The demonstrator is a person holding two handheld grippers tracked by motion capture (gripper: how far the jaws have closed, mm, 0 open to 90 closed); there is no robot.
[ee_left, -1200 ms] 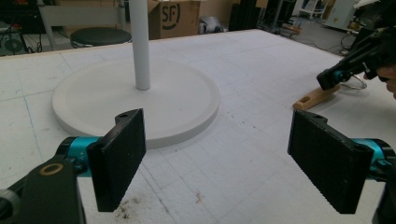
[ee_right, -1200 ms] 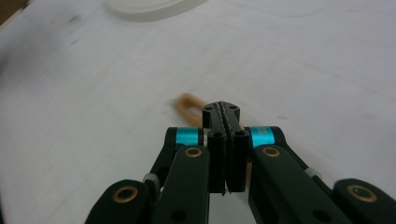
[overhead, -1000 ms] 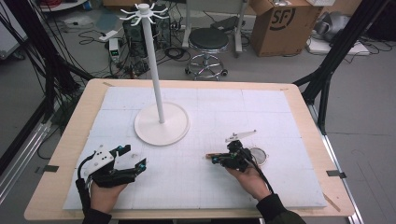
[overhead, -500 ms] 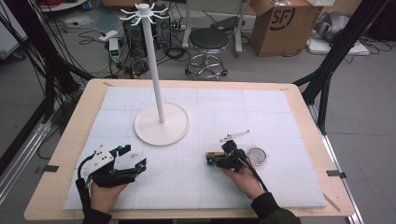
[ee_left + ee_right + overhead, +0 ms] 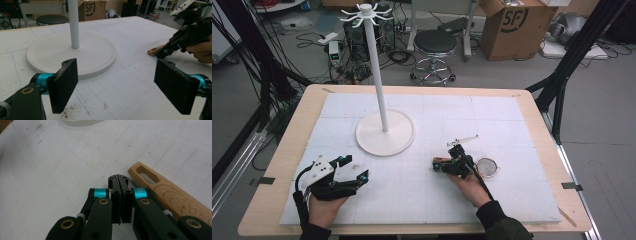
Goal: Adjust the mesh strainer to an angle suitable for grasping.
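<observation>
Right hand-held gripper (image 5: 120, 180) fully closed, empty, beside the wooden handle (image 5: 160, 188) lying right of the stand base (image 5: 385, 132). Left hand-held gripper (image 5: 120, 85) wide open, empty. We expect closed jaws could shove the handle away.

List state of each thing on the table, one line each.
left gripper: open, empty, above mat
right gripper: shut, empty, beside wooden handle
wooden handle: flat on mat, not gripped
strainer: lying on mat
white stand: upright, hooks bare
</observation>
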